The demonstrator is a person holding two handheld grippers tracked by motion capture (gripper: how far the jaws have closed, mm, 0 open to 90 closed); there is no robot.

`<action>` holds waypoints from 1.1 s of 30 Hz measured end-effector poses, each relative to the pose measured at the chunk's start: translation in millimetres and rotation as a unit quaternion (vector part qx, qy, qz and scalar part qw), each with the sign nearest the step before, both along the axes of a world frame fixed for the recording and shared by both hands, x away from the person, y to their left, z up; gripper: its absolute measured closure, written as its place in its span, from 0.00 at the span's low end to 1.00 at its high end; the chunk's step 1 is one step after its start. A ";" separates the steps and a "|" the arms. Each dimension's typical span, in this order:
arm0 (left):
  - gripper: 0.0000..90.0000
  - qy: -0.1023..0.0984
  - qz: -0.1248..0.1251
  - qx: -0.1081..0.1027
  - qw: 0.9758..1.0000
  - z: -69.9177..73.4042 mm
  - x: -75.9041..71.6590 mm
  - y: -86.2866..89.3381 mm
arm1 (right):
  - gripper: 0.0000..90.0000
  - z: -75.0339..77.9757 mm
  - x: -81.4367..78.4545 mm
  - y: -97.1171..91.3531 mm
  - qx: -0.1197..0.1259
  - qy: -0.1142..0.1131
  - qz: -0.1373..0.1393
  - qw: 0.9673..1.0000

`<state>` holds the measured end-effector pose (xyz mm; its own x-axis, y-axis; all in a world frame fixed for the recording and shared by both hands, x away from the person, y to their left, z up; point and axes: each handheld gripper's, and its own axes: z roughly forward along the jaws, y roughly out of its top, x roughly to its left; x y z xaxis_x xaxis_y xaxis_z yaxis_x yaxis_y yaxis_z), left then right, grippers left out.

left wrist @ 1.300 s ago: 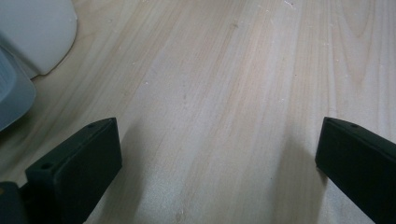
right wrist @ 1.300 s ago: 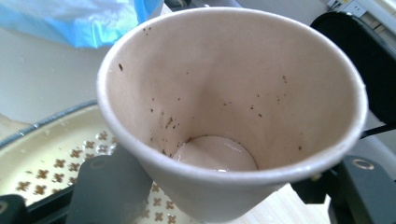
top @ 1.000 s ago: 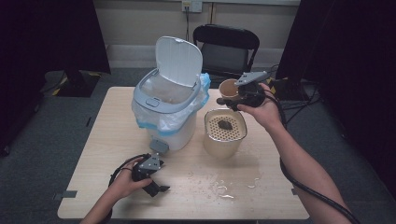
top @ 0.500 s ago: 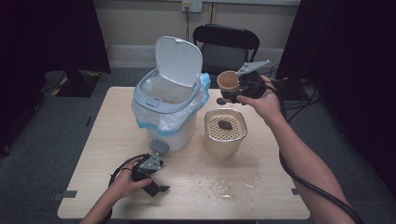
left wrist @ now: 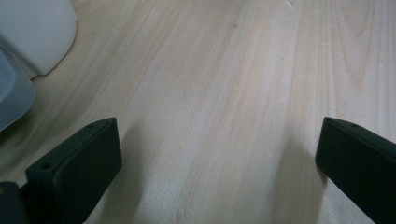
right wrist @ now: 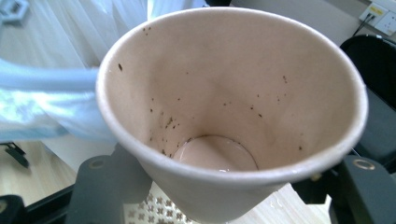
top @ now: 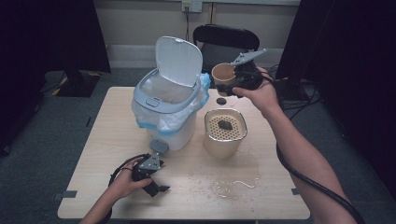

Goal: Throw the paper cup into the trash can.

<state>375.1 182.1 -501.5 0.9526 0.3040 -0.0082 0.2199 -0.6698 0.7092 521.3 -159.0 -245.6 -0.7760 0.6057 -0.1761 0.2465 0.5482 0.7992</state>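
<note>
Right now the pale wooden tabletop [top: 93, 140] carries everything, wet with a scatter of droplets and crumbs near its front edge. Biggest on it is the white pedal bin with a grey rim and a blue-edged plastic liner [top: 166, 109], its lid [top: 179, 60] tipped up and open. Just beside the bin, towards the person's right, sits the cream square container topped with a perforated strainer [top: 225, 131], a dark lump lying on the strainer.

Above and behind that container, raised clear of the tabletop, the right hand's tool [top: 239, 83] grips a tan paper cup [top: 222, 76], one black jaw on either side of the cup's wall. The cup tilts with its mouth towards the bin's open top. In the right gripper view the paper cup [right wrist: 224, 112] shows brown specks on its inner wall and a little pale liquid pooled at the bottom.

Down at the near left, the left hand's tool [top: 156, 184] rests on the tabletop in front of the bin, its jaws spread wide over bare wood with nothing between them.
</note>
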 end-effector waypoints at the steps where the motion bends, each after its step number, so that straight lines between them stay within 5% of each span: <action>1: 0.00 0.000 0.000 0.000 1.000 0.0 0.0 0.0 | 0.39 4.2 -0.1 1.8 0.000 -0.006 0.001 1.000; 13: 0.00 0.001 -0.001 0.004 1.000 0.7 0.1 0.2 | 0.39 26.4 0.5 24.9 0.006 -0.010 0.011 1.000; 33: 0.00 0.002 0.000 0.001 1.000 0.4 -0.1 0.0 | 0.39 28.5 4.8 83.0 0.002 0.006 0.068 0.998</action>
<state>375.1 182.2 -501.1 0.9525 0.3042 -0.0106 0.2224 -0.6718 0.7065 526.0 -76.1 -217.1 -0.8534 0.4949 -0.1639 0.1800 0.5748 0.7983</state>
